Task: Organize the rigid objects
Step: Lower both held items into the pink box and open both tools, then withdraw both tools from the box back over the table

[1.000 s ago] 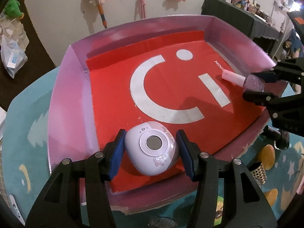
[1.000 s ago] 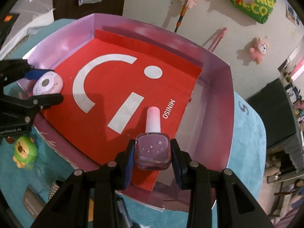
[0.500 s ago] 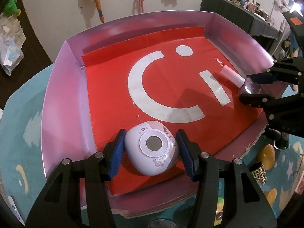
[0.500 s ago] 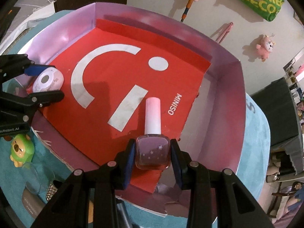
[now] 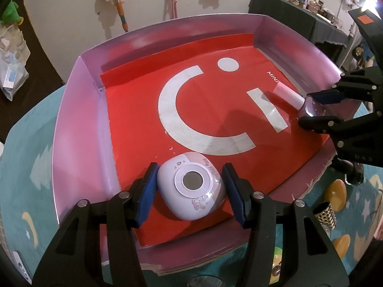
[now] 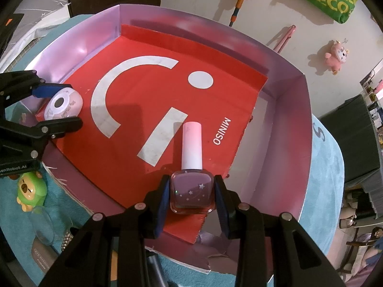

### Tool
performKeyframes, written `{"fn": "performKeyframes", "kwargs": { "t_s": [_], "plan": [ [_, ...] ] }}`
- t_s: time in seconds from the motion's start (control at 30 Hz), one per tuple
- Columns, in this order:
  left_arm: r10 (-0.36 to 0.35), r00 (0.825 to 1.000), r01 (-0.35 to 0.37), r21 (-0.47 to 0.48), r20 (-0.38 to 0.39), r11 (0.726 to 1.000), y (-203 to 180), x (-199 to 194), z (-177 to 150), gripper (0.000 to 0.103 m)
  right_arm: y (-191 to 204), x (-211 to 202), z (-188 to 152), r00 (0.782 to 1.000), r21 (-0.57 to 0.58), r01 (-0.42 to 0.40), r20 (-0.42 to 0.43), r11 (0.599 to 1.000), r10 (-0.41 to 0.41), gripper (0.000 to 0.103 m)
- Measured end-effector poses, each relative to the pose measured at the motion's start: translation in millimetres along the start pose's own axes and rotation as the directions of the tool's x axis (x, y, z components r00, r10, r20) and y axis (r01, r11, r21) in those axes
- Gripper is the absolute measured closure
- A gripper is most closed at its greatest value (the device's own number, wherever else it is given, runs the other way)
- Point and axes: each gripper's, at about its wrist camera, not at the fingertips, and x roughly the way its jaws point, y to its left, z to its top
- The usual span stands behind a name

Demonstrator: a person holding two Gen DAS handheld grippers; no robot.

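I count two things in the pink-walled box [image 5: 79,129]: one small lilac toy camera [image 5: 191,189] and one nail polish bottle [image 6: 191,186], both lying on its red liner [image 5: 203,110].

My left gripper [image 5: 190,191] tilts steeply down over the box's near edge. Its jaws have just been easing apart, and the toy camera sits between the blue pads [image 5: 148,191]; I see slim gaps on both sides, so the jaws stand apart around it and the camera rests on the liner near the near-left corner.

My right gripper [image 6: 191,196] points almost straight down at the near-right corner. Its jaws are narrow and clamped on the purple glass body of the bottle, whose pink cap [image 6: 191,148] points toward the far wall, beside the MINISO lettering [image 6: 221,131].

On the teal cloth [image 6: 328,167] outside the box, one green toy figure [image 6: 30,189] sits by the left gripper.
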Motion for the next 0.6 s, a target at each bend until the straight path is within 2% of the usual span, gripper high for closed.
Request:
{"fn": "performKeyframes", "kwargs": {
  "t_s": [0.07, 0.3, 0.47, 0.6],
  "plan": [
    [-0.005, 1.0, 0.005, -0.001, 0.01, 1.0, -0.4, -1.7, 0.4, 0.041, -0.4, 0.1, 0.5, 1.0, 0.001, -0.003, -0.001, 1.0, 0.003, 0.066],
    [-0.012, 0.998, 0.012, -0.003, 0.055, 1.0, -1.5, -13.2, 1.5, 0.038, -4.7, 1.2, 1.3, 1.0, 0.016, -0.022, 0.002, 1.0, 0.022, 0.064],
    [-0.021, 0.994, 0.021, -0.004, 0.107, 1.0, -6.0, -36.5, -1.9, 0.032, -6.4, -11.0, 2.1, 0.998, 0.041, -0.042, 0.039, 0.998, 0.04, 0.052],
    [-0.024, 0.985, 0.026, -0.01, 0.172, 1.0, -10.7, -63.1, -7.2, 0.026, -7.8, -32.7, -0.2, 0.994, 0.062, -0.056, 0.093, 0.997, 0.05, 0.049]
  ]
}}
